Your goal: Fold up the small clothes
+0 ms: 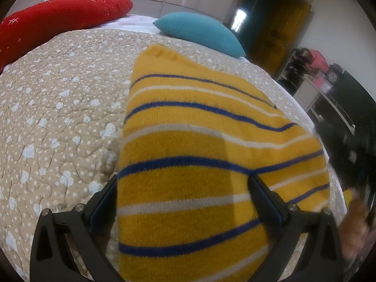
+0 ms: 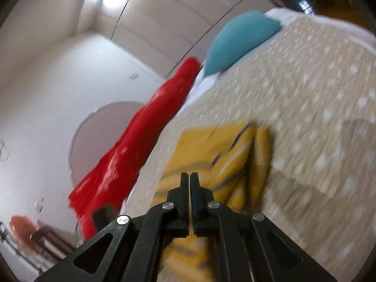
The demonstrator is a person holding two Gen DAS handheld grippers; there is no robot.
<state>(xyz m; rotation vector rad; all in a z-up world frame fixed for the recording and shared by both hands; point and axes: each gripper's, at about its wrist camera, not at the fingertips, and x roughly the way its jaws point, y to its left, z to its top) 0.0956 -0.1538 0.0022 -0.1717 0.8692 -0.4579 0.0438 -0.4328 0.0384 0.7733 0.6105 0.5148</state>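
A yellow knit garment [image 1: 199, 155] with blue and white stripes lies folded on the beige quilt [image 1: 58, 108]. My left gripper [image 1: 185, 185] is open, its black fingers [image 1: 263, 195] spread either side of the garment's near end, which fills the gap between them. In the blurred, tilted right wrist view the same garment [image 2: 211, 155] lies ahead on the quilt [image 2: 317, 117]. My right gripper [image 2: 189, 176] is shut with nothing between its fingers and hovers above the garment's near edge.
A red pillow [image 1: 54, 23] and a teal pillow [image 1: 202, 31] lie at the head of the bed; both also show in the right wrist view [image 2: 145, 136] [image 2: 237, 37]. Dark furniture [image 1: 340, 108] stands past the bed's right edge. A blurred hand [image 1: 357, 218] is at the right.
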